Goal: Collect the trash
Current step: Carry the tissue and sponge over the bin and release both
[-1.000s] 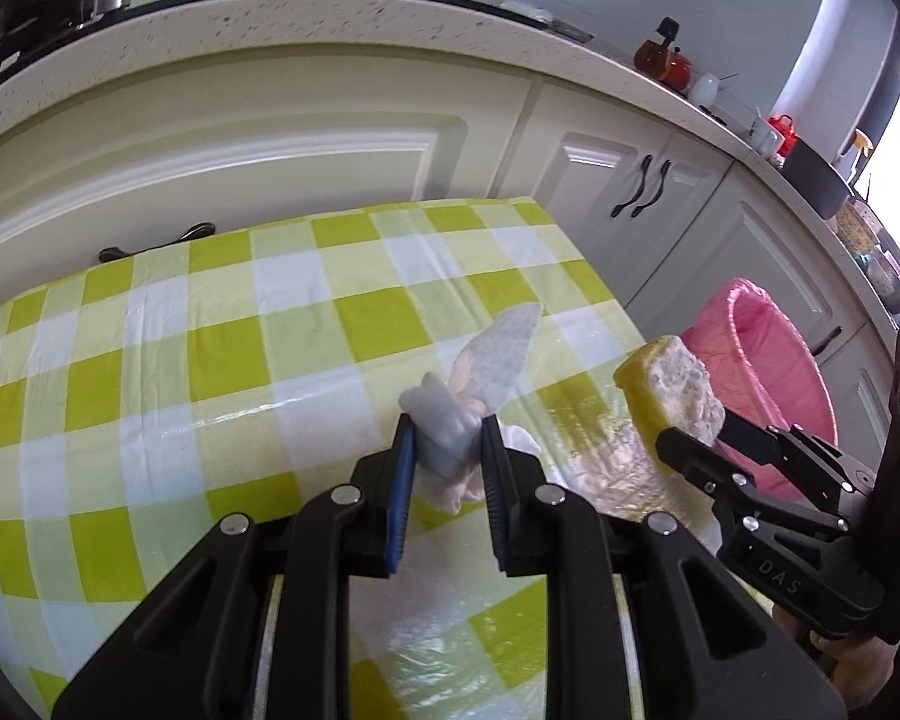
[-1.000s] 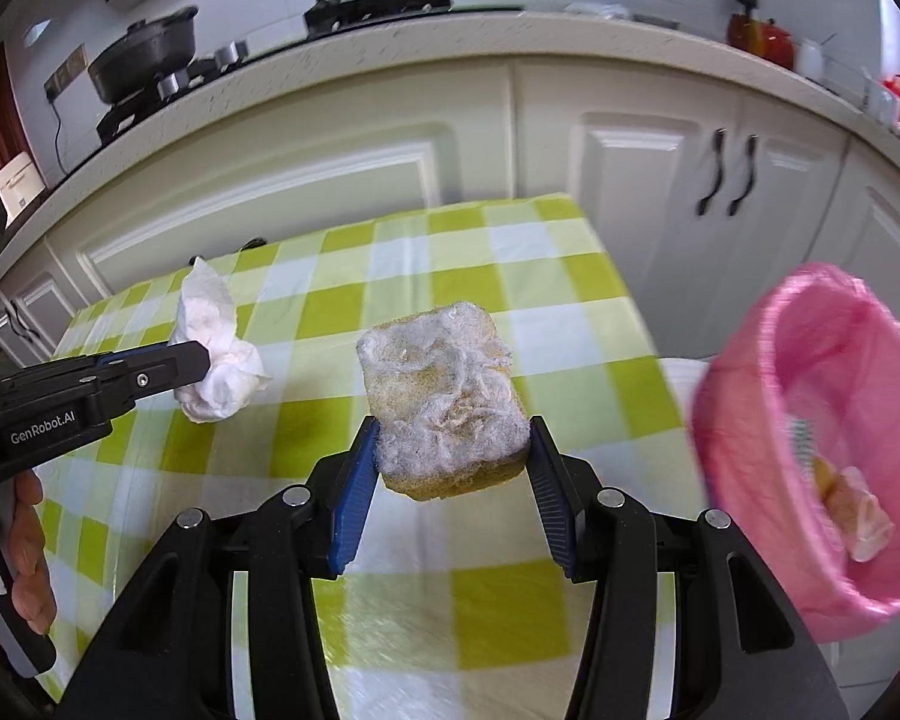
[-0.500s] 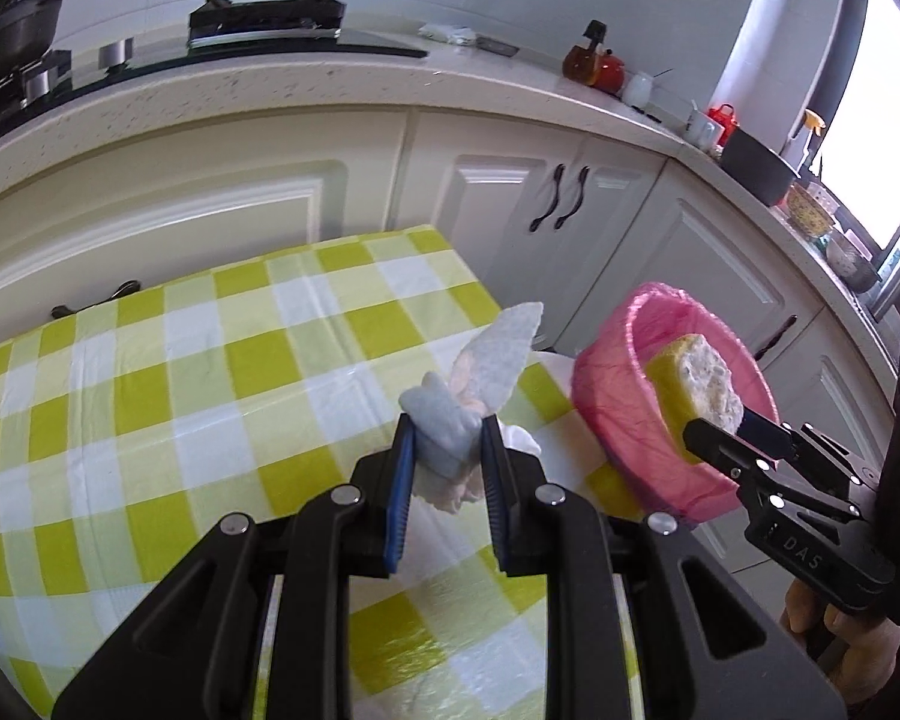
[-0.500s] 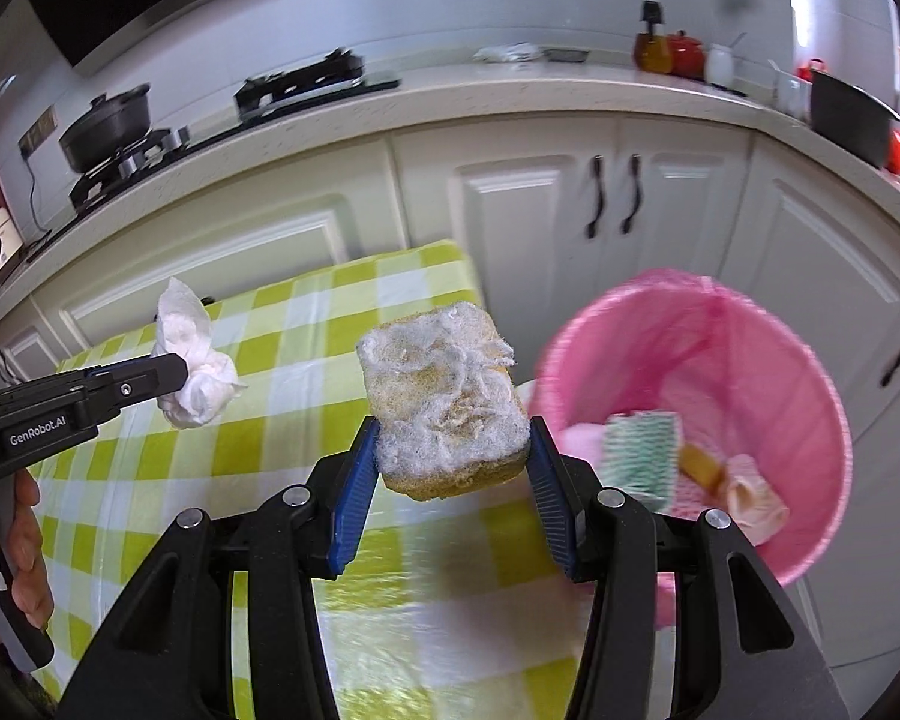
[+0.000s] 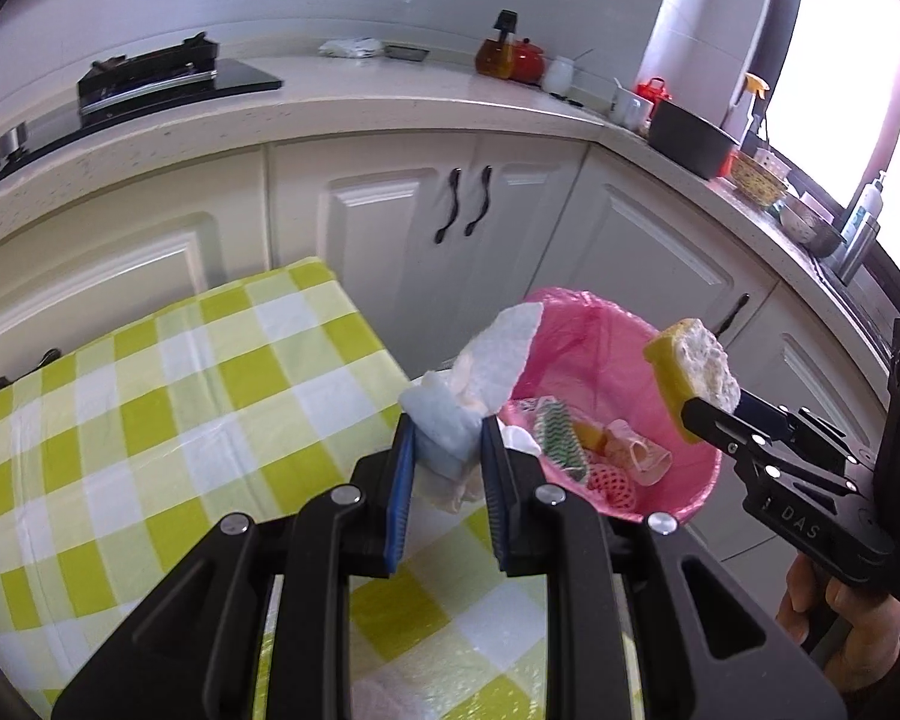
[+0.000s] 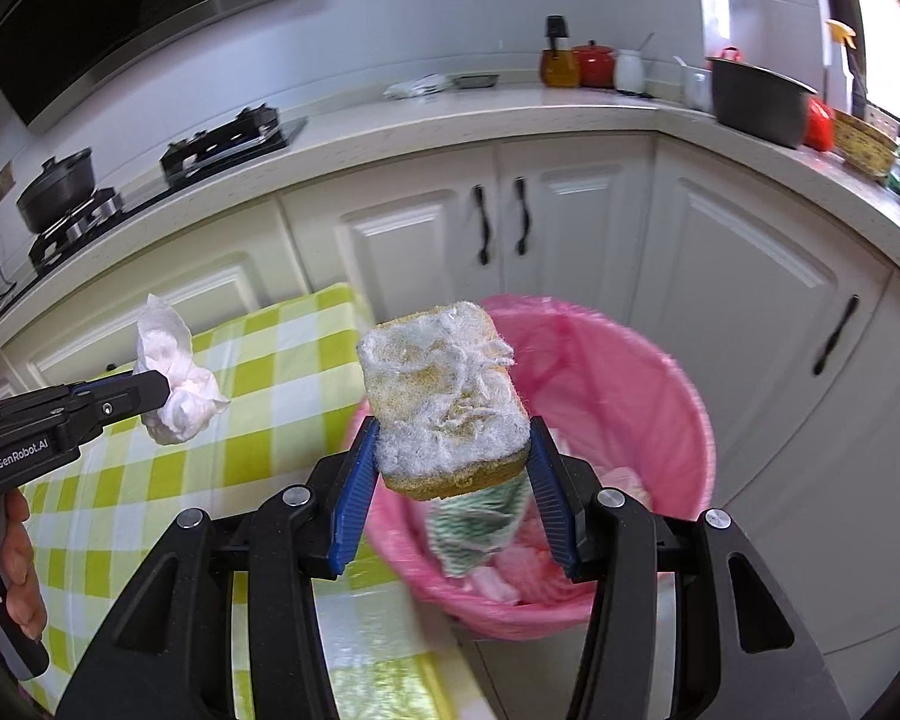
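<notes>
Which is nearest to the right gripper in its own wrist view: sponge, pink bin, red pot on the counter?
1. Sponge, clamped between the right gripper fingers.
2. Pink bin, just beyond and below.
3. Red pot, far back on the counter.

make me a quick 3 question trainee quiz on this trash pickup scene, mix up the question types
1. True or false: the right claw is shut on a sponge.
2. Multiple choice: what does the left claw hold? A) a crumpled tissue B) a bottle cap C) a spoon
3. Short answer: where does the pink-lined trash bin stand relative to the checked table?

Key
1. True: the sponge is clamped between its blue pads.
2. A: the crumpled tissue.
3. On the floor just past the table's right edge, in front of the white cabinets, with trash already inside.
</notes>
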`<action>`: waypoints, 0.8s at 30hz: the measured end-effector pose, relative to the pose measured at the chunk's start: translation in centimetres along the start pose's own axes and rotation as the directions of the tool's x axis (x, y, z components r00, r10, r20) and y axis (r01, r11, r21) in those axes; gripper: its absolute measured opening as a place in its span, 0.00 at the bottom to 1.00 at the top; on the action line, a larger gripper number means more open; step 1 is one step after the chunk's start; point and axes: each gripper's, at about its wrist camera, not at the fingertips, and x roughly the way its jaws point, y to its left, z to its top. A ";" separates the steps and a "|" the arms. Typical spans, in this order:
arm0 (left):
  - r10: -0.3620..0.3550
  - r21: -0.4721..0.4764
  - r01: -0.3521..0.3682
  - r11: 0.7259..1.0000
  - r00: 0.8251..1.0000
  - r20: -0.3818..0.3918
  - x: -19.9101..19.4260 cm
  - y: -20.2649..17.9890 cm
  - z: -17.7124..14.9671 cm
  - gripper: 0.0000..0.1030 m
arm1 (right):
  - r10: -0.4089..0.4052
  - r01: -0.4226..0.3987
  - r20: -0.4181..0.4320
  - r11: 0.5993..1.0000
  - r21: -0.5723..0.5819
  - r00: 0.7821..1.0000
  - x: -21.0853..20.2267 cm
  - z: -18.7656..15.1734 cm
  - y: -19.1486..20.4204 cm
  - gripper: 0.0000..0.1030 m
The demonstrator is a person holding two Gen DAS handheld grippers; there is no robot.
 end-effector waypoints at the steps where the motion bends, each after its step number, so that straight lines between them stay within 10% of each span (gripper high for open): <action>1: -0.007 0.004 0.007 1.000 1.000 0.001 0.2 -0.6 0.2 0.20 | -0.002 0.002 0.002 1.000 0.003 1.000 0.0 0.0 -0.4 0.46; 24: -0.070 0.076 0.072 0.994 0.997 -0.038 6.7 -8.9 3.9 0.21 | -0.058 0.057 0.013 0.995 0.086 0.998 1.4 2.3 -9.8 0.46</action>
